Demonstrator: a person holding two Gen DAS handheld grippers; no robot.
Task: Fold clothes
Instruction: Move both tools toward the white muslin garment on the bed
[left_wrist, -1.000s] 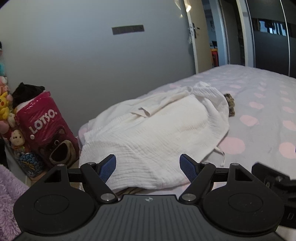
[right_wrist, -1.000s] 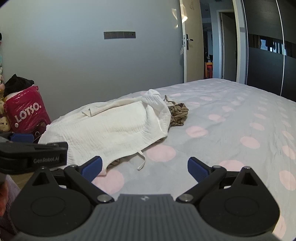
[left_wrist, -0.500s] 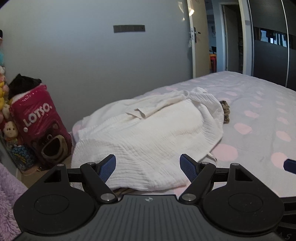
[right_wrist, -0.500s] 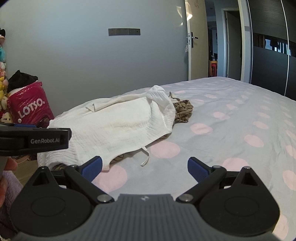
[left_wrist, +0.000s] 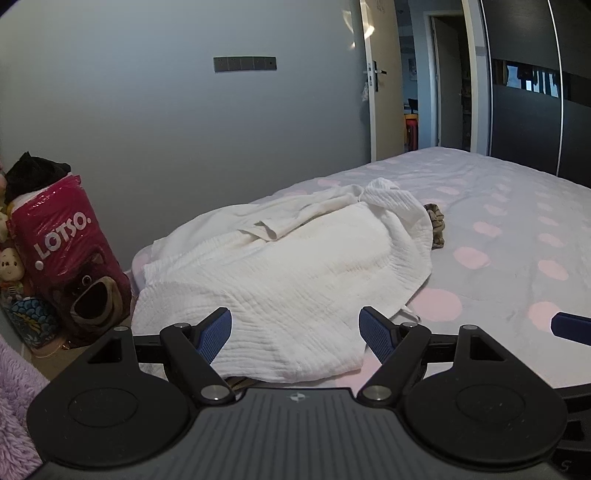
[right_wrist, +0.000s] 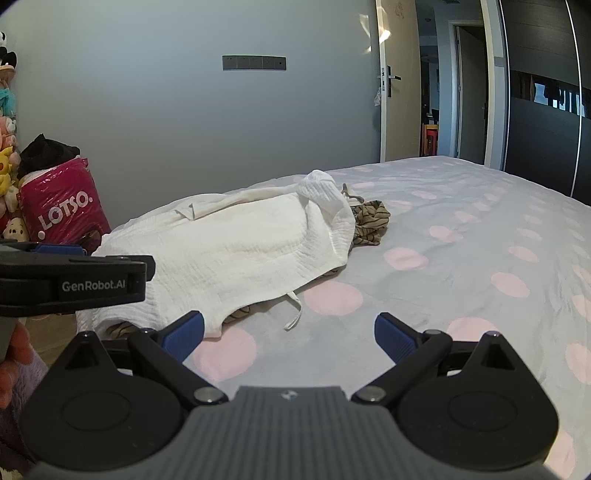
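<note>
A crumpled white crinkle-cloth garment (left_wrist: 288, 266) lies on the near left part of the bed; it also shows in the right wrist view (right_wrist: 236, 254). A brown striped garment (right_wrist: 369, 221) pokes out from under its far end and near edge, and shows at its far end in the left wrist view (left_wrist: 436, 221). My left gripper (left_wrist: 295, 332) is open and empty, just short of the white garment's near edge. My right gripper (right_wrist: 288, 332) is open and empty above the bedsheet, right of the garment. The left gripper's body (right_wrist: 74, 280) shows at the right wrist view's left edge.
The bed (right_wrist: 480, 258) has a grey sheet with pink dots. A pink LOTSO bag (left_wrist: 66, 266) and plush toys (left_wrist: 13, 266) stand on the floor at the left by the grey wall. An open door (right_wrist: 402, 110) and a dark wardrobe (right_wrist: 546, 129) are at the far right.
Both grippers have drawn back and levelled a little, so the view shows more wall and doorway. The garments have not moved. Both grippers stay open.
</note>
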